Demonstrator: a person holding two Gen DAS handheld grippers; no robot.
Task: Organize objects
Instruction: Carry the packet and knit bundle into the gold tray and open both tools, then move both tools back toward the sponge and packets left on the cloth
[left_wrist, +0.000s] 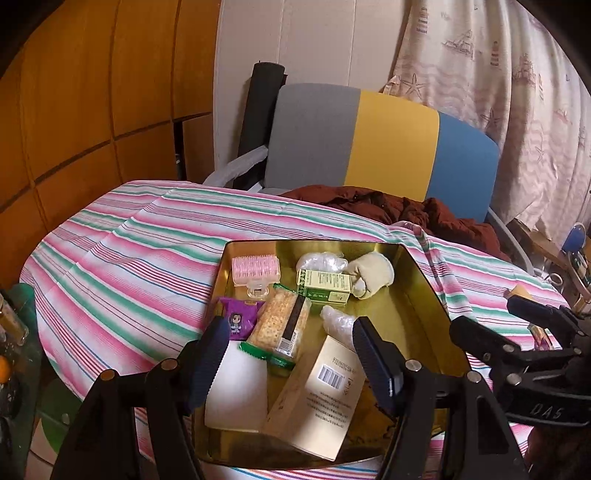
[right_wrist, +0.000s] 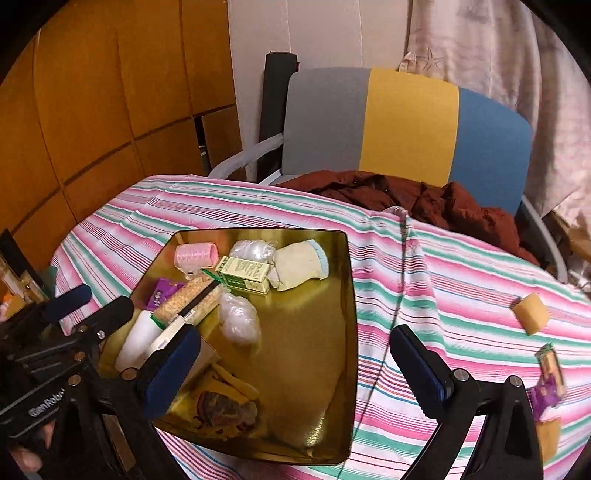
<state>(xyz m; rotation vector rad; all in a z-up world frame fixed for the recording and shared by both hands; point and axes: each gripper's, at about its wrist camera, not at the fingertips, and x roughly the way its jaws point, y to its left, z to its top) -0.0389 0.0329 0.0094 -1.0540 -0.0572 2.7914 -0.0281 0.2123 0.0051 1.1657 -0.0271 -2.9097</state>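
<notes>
A gold tin tray (left_wrist: 421, 284) (right_wrist: 306, 332) sits on the striped tablecloth and holds a pink hair roller (left_wrist: 255, 270) (right_wrist: 195, 254), a purple snack packet (left_wrist: 240, 319), a cracker pack (left_wrist: 284, 323) (right_wrist: 192, 301), a green box (left_wrist: 325, 286) (right_wrist: 245, 275), a cream sock (left_wrist: 371, 273) (right_wrist: 299, 266), a beige barcode box (left_wrist: 321, 398) and a white bottle (left_wrist: 238, 387) (right_wrist: 138, 339). My left gripper (left_wrist: 291, 356) hangs open over the tray's near end, empty. My right gripper (right_wrist: 297, 369) is open and empty over the tray's right part.
On the cloth to the right lie a yellow sponge (right_wrist: 530, 313) and a purple packet (right_wrist: 546, 393). A grey, yellow and blue chair (left_wrist: 391, 140) with a dark red jacket (right_wrist: 424, 199) stands behind the table. Bottles (left_wrist: 11, 325) crowd the left edge.
</notes>
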